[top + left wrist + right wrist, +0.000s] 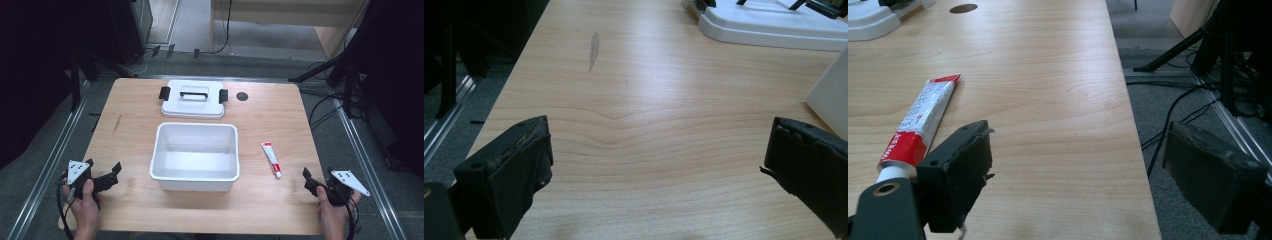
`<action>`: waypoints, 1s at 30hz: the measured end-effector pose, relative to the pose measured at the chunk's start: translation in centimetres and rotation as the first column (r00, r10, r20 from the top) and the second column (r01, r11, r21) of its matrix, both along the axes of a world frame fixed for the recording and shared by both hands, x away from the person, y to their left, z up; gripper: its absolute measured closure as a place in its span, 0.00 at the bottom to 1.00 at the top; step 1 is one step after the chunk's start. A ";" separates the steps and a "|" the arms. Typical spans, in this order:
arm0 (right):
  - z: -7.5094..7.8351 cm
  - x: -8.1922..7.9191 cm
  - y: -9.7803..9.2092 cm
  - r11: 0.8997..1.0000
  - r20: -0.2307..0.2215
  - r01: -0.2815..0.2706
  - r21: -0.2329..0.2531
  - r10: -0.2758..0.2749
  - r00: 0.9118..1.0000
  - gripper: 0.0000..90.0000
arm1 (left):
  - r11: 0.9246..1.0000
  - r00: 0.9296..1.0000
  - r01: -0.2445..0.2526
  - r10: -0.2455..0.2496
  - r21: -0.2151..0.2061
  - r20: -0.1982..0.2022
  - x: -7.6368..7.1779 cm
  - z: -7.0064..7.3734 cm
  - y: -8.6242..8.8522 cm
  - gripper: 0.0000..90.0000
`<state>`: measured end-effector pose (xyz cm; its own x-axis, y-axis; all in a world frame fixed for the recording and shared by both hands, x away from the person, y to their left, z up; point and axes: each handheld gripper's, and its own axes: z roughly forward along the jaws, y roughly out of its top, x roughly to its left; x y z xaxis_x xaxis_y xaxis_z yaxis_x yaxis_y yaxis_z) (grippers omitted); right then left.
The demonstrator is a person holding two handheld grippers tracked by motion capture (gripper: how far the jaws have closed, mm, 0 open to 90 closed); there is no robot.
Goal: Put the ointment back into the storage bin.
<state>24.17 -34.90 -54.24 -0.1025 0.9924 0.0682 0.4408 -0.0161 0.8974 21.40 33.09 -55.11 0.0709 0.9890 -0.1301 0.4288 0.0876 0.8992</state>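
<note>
My left gripper at seven o'clock and right gripper at four o'clock both gape, holding nothing. The bin sits mid-bench, lid at twelve, tube at three.

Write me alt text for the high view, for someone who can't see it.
An open, empty white rectangular plastic bin sits mid-table on a light wooden table, its white lid with black handle and clips lying flat behind it and a red-and-white tube to its right. A person's hands hold an open left hand-held gripper and right hand-held gripper at the near corners.
</note>
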 end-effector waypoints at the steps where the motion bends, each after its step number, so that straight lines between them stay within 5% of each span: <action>1: 0.0 0.0 0.0 1.000 0.001 0.003 -0.001 -0.003 1.000 0.14 | 1.000 1.000 -0.001 0.001 -0.001 -0.001 0.0 0.0 0.0 0.00; 16: 0.2 -0.1 0.0 1.000 -0.015 -0.017 0.001 0.017 1.000 0.16 | 1.000 1.000 -0.009 0.009 -0.002 0.003 0.0 0.0 0.0 0.00; 26: 0.7 0.1 1.0 0.997 -0.037 -0.038 -0.068 0.036 0.999 0.16 | 1.000 1.000 -0.002 0.002 -0.013 -0.010 0.1 0.0 0.1 0.00; 30: 1.1 0.3 1.4 0.996 -0.037 -0.063 -0.058 0.061 0.997 0.16 | 1.000 1.000 -0.007 0.007 -0.011 -0.005 0.1 0.0 0.1 0.00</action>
